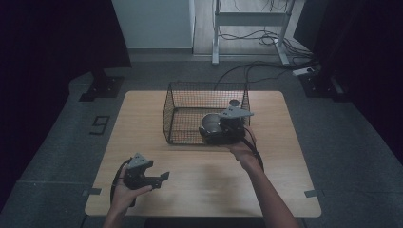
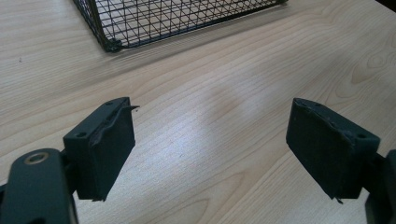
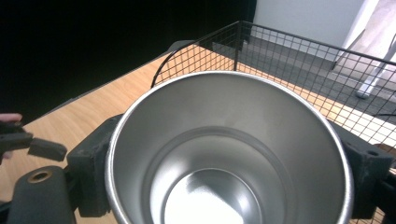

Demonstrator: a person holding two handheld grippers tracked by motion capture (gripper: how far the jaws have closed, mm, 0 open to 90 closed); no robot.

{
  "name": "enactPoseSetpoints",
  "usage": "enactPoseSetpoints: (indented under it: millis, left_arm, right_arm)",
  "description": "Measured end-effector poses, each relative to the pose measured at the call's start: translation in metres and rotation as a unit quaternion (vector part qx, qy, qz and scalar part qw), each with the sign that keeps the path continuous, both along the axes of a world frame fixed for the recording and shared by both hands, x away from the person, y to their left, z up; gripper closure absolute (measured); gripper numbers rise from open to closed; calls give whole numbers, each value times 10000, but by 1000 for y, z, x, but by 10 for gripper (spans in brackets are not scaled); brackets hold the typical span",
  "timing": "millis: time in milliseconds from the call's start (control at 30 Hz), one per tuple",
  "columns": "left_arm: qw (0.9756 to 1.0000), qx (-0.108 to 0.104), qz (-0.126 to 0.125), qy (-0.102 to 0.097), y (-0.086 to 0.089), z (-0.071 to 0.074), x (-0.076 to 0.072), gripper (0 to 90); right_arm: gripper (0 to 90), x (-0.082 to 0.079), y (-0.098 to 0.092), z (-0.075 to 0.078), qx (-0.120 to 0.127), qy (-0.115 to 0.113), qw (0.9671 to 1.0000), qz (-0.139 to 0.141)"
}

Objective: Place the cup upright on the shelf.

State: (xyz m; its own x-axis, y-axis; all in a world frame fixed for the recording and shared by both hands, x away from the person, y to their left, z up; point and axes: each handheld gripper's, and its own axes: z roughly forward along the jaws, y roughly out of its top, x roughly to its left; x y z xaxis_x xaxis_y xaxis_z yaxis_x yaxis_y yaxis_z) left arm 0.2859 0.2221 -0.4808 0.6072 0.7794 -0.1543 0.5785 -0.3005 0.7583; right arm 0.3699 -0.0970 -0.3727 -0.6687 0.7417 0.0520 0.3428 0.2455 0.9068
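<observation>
one steel cup (image 3: 229,154) (one basket (image 1: 190,95))

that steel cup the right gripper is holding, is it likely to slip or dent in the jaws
The metal cup looks rigid, so denting seems unlikely. Its smooth, shiny wall may be slippery, though the right gripper clamps it on opposite sides with padded jaws. It looks empty, so probably light. Being round, it might roll if laid sideways in the wire basket.

Cup (image 3: 224,154) above basket (image 1: 190,102) on table (image 1: 199,175).
</observation>
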Motion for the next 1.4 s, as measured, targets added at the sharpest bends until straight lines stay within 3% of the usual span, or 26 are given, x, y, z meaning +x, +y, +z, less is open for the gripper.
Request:
enactPoseSetpoints:
  millis: [533, 1400]
  left_arm:
    - [10000, -43, 40, -9, 2, 0, 0, 157]
    - [10000, -76, 42, -21, 7, 3, 0, 157]
  right_arm:
    - [135, 32, -1, 9, -91, 79, 9998, -187]
    - [135, 87, 10, -5, -208, 398, 9981, -414]
